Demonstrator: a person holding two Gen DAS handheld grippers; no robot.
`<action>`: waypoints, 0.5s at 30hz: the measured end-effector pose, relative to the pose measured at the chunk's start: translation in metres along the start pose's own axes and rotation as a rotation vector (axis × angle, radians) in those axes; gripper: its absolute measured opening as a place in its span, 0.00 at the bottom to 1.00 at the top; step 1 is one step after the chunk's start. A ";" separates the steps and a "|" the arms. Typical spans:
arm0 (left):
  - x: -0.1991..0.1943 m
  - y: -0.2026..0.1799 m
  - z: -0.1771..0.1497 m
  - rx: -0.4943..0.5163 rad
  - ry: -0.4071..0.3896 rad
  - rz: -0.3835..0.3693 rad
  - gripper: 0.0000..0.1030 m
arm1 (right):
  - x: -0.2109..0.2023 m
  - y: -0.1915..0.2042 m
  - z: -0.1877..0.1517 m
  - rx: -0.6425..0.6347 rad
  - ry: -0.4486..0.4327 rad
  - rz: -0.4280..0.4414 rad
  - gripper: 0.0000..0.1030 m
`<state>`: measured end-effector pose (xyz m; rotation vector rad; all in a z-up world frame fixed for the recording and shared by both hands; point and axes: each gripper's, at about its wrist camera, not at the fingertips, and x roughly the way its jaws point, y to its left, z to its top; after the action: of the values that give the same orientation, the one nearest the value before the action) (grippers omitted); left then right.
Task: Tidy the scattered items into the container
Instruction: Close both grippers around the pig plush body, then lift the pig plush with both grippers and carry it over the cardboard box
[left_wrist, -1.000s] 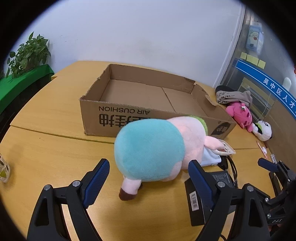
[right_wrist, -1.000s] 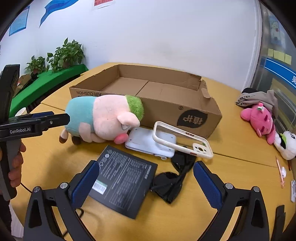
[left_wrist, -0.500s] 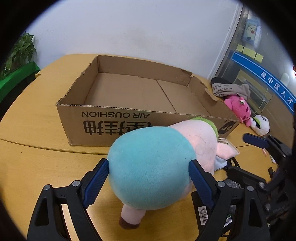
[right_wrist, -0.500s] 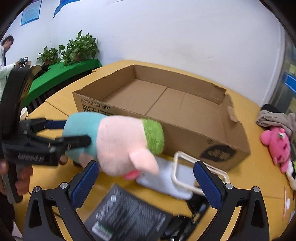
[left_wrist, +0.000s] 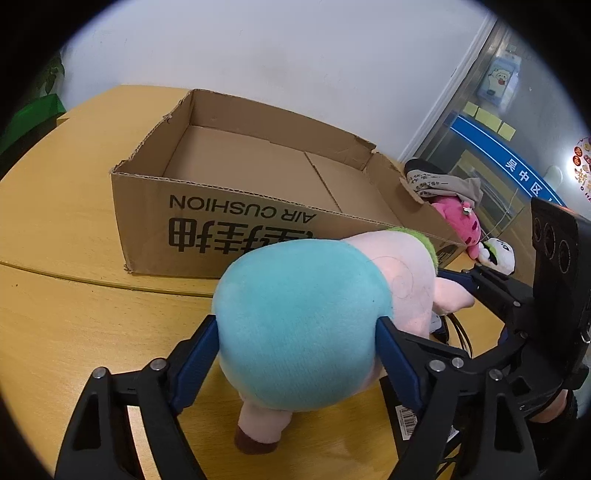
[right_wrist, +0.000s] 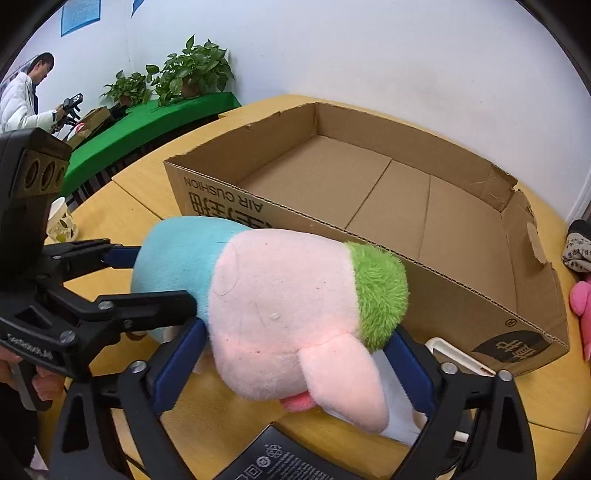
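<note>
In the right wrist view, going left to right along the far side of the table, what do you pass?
Paper cup → cardboard box → grey cloth bundle → pink plush toy.

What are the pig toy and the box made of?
Pig toy: soft plush fabric, likely stuffed; fuzzy matte nap, shaggier on the green patch. Box: brown corrugated cardboard, matte; fluted cut edges, torn corner, printed lettering.
</note>
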<state>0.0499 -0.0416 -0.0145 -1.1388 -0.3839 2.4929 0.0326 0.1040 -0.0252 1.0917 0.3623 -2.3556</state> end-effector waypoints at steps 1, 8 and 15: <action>-0.002 -0.004 -0.001 0.011 -0.003 0.012 0.77 | -0.001 0.003 -0.001 0.000 0.001 -0.003 0.88; -0.033 -0.015 -0.006 0.024 -0.046 0.029 0.72 | -0.027 0.019 -0.008 0.021 -0.026 0.011 0.75; -0.094 -0.051 0.020 0.109 -0.172 0.021 0.72 | -0.099 0.042 0.008 0.010 -0.163 -0.057 0.74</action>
<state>0.1026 -0.0387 0.0804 -0.8945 -0.2788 2.6036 0.1048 0.0998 0.0549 0.8969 0.3259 -2.4785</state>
